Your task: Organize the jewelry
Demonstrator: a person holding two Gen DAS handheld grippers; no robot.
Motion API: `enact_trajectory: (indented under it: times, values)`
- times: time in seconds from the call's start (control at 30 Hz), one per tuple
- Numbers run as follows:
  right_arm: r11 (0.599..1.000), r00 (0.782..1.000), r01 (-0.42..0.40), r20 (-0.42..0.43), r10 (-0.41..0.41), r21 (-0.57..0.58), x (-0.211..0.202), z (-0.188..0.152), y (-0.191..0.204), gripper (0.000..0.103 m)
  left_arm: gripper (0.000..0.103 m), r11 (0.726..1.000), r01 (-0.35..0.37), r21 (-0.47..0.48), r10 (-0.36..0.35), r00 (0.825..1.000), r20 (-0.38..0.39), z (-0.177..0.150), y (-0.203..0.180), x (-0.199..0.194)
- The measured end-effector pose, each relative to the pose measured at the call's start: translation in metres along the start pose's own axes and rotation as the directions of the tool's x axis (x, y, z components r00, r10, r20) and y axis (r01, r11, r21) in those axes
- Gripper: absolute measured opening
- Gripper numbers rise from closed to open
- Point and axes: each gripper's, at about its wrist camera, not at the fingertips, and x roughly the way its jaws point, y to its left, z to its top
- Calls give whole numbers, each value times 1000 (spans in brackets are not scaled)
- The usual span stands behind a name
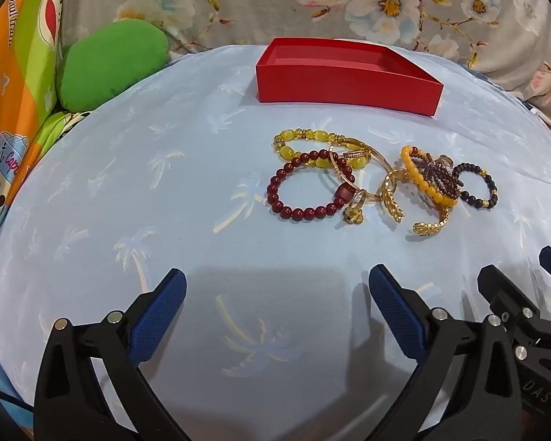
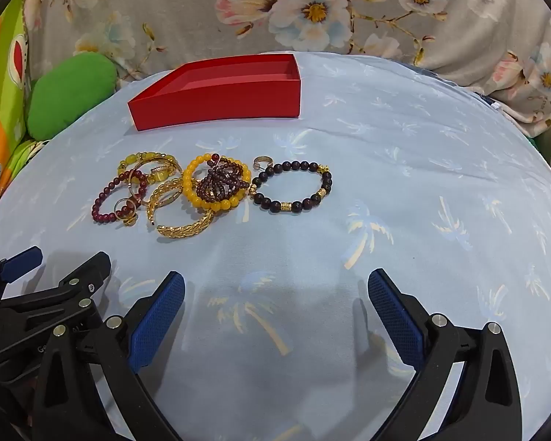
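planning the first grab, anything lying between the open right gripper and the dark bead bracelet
Nothing: between the right gripper and the dark bead bracelet there is only bare blue palm-print cloth, seen in the right wrist view.

1. The left wrist camera sits behind the left tongs (image 1: 277, 286), looking forward and steeply down along them at the pale blue cloth (image 1: 165, 183); the jewelry pile (image 1: 378, 180) lies ahead and right.
2. The right wrist camera sits behind the right tongs (image 2: 275, 286), tilted down alike; the pile (image 2: 202, 187) lies ahead and left.
3. Both stand near the cloth and share the pile, the red box (image 1: 345, 84) beyond it, and each other's tongs at the frame edge.
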Motion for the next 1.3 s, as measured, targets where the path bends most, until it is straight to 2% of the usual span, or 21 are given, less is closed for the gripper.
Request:
enact_trajectory:
  times: [1.3]
  values:
    - [1000, 1000, -2, 4, 2, 3, 2, -2, 0, 96, 94, 1000, 0, 0, 0, 1000, 3, 0, 1, 0]
